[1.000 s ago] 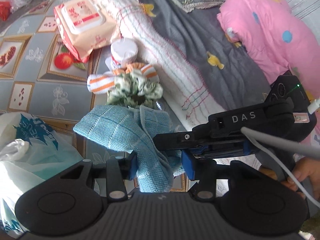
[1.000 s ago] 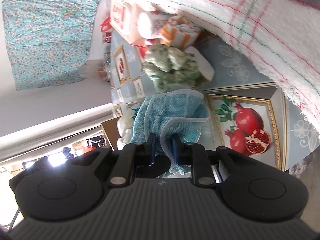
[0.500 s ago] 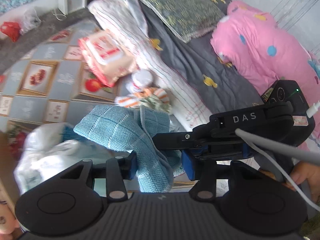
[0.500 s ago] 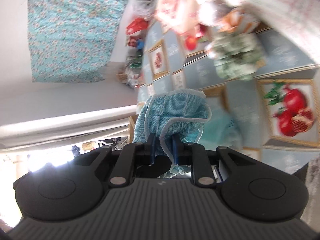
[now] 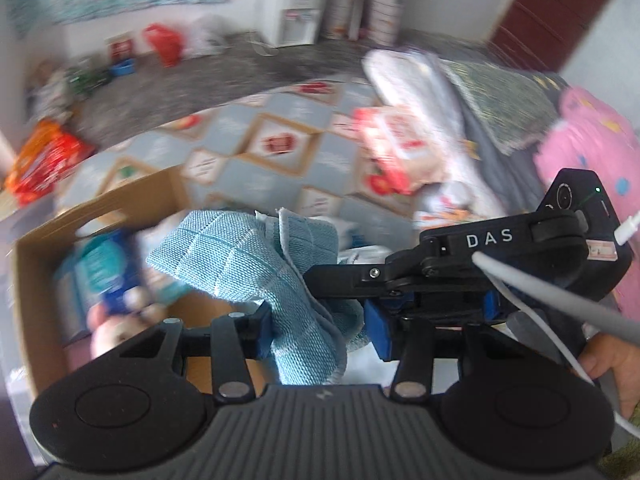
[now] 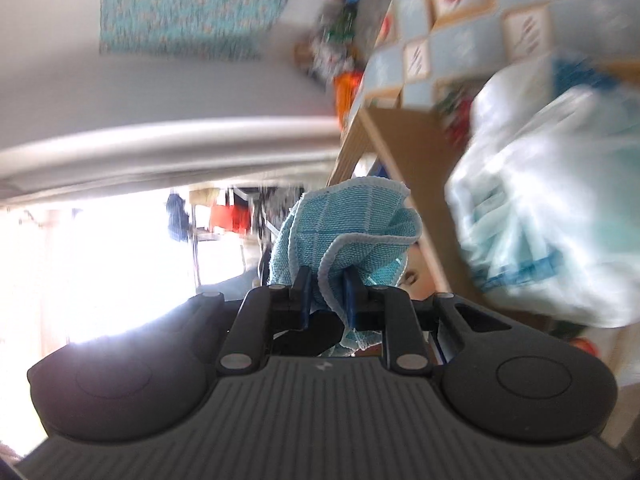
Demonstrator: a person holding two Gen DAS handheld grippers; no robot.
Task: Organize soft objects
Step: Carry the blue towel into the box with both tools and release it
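Hanging above an open brown cardboard box [image 5: 100, 208], the light-blue waffle-weave cloth [image 5: 256, 256] is pinched by the right gripper [image 6: 327, 293] w/ jaws clamped; left gripper [image 5: 320, 330] grips its lower fold too, less tightly.

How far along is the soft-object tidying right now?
Done: the cardboard box already holds some blurred items. In hand: both tongs, right and left, hold the blue cloth above that box. Left: release it inside, then clear the wipes pack by the bedding.
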